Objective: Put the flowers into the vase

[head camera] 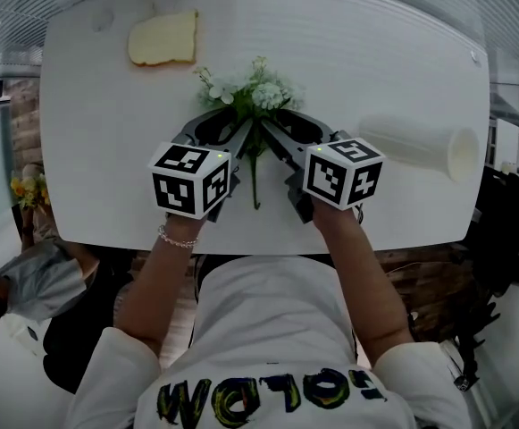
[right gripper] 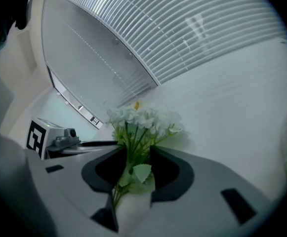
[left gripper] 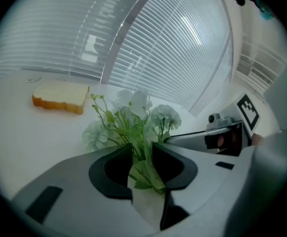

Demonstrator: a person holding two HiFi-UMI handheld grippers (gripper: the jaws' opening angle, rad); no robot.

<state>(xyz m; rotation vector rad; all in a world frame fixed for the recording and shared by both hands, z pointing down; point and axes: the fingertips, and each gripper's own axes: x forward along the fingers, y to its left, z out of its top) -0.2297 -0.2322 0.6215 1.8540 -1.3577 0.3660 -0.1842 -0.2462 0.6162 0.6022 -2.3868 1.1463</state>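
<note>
A small bunch of white flowers (head camera: 252,90) with green stems lies flat in the middle of the white table (head camera: 89,150), its stems pointing toward me. Both grippers meet over it from either side. My left gripper (head camera: 239,125) has the leafy stems (left gripper: 144,168) in the narrow gap between its jaws, and the blooms (left gripper: 138,112) show just beyond. My right gripper (head camera: 277,125) straddles the same stems (right gripper: 128,169), blooms (right gripper: 141,117) ahead of it. Neither pair of pads visibly presses on the stems. A white vase (head camera: 420,146) lies on its side to the right.
A slice of bread (head camera: 163,38) lies at the table's far left, also seen from the left gripper (left gripper: 59,97). Window blinds run behind the table. A person sits low at the left (head camera: 27,284), beyond the table's near edge.
</note>
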